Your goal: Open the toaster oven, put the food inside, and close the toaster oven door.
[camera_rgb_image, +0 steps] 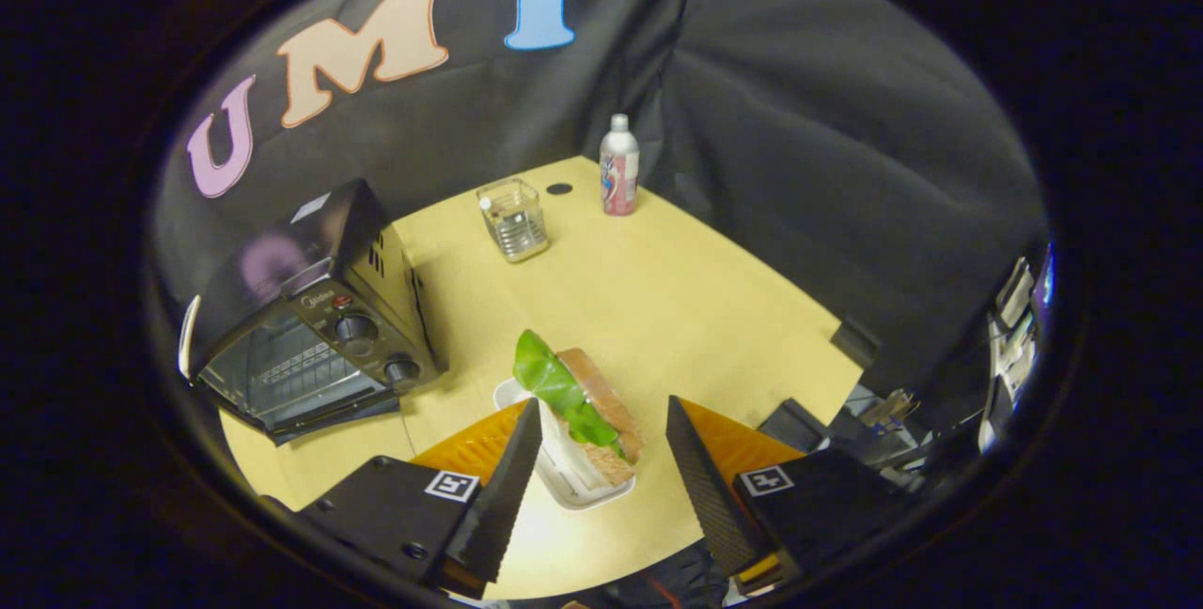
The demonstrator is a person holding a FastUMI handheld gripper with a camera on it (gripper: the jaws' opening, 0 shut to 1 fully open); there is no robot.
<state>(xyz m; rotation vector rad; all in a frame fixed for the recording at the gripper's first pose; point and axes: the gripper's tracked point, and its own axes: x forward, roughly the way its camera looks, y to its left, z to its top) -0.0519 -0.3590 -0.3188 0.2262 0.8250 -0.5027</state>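
Gripper (601,445) spread wide, fingers (512,477) apart, holding nothing. Sandwich (587,402) sits between the fingers, slightly nearer the left one, not touched by either as far as I can tell. It has brown bread with a green lettuce leaf (554,383) sticking out on its far-left side, and rests in a white tray (573,487) on the tan table (658,308).

Toaster oven (320,318) stands at the left, well apart from the sandwich, black, two knobs (357,327) on its right panel. Door (282,374) is tilted down and open; wire rack visible inside.

Far side of table: glass jar (513,219), square, clear. Right of it, a bottle (618,165) with white cap, upright, near the booth corner. Small dark spot (559,188) on the tabletop between them.

Right, beyond the table edge: assorted dark gear, too blurred to identify
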